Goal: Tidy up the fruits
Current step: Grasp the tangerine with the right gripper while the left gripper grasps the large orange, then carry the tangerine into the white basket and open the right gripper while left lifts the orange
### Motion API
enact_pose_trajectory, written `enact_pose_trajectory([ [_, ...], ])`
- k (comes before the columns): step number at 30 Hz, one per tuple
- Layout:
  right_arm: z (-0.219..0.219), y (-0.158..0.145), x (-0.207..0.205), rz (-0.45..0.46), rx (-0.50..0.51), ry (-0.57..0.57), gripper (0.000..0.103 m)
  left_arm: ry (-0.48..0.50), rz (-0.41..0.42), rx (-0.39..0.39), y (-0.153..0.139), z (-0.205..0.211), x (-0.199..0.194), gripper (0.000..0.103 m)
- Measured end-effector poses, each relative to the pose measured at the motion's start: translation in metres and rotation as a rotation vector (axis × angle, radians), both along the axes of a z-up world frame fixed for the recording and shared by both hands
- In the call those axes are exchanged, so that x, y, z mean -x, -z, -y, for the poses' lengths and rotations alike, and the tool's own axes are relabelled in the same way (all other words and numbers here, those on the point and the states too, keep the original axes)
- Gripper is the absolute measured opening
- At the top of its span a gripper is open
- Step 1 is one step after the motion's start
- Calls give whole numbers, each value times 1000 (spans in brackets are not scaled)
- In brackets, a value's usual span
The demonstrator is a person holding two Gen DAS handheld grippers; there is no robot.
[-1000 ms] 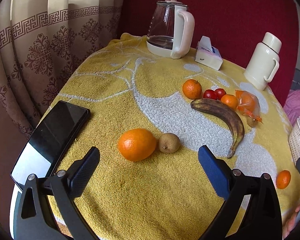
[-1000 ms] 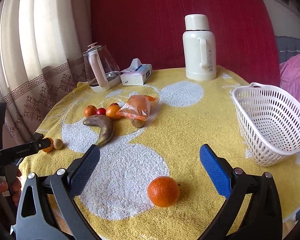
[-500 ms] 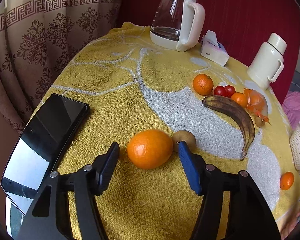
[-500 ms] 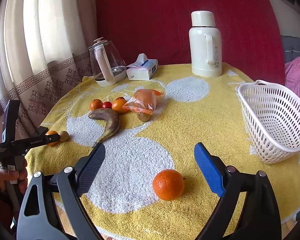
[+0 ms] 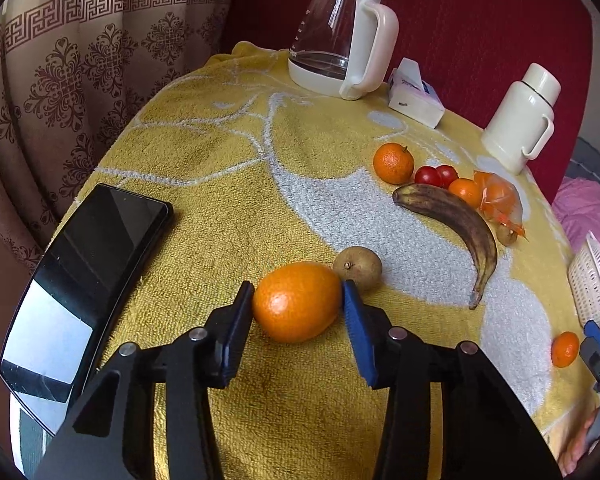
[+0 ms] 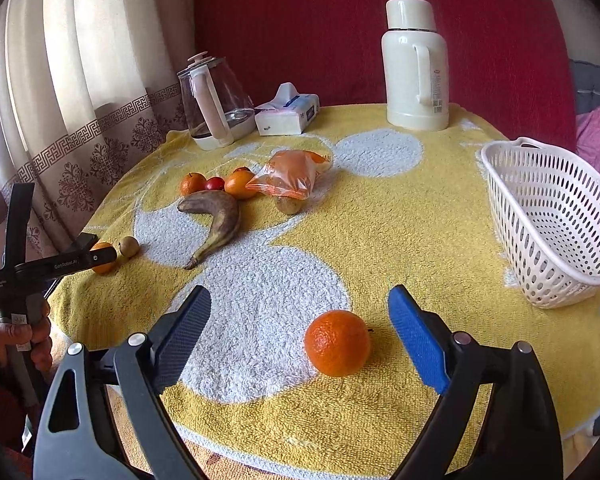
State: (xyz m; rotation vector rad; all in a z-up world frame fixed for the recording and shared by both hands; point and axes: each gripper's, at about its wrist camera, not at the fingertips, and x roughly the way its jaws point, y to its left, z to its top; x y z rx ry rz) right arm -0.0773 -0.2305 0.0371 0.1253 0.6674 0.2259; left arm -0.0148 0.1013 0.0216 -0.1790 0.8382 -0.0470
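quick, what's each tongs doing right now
Left tongs: just closed, shut on the large orange.
Right tongs: open around a smaller orange, not touching.

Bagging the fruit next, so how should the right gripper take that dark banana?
Grip the banana across its thick middle, coming from above with fingers either side of the curve. It lies flat and bent; the thin stem tip is a poor hold.

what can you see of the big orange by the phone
The big orange is round, bright, with a dimpled glossy peel and no visible blemish. It sits on the yellow towel cloth, right of the black phone. A small brown fruit sits just behind it. The left gripper has just been closing its jaws, whose pads now meet both flanks.
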Motion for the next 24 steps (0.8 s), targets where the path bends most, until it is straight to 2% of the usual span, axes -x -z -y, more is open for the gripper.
enact_pose_trajectory([
  [3,1,3,4,-15,10,-7,90,12,-2,14,-2,3,6,45],
  [9,8,11,5,-61,5,1,80,25,7,34,-6,14,19,45],
  [20,8,26,-14,-174,-7,3,41,84,51,42,-24,36,32,45],
  [24,9,26,-13,-174,-14,0,41,101,44,41,-23,43,32,45],
])
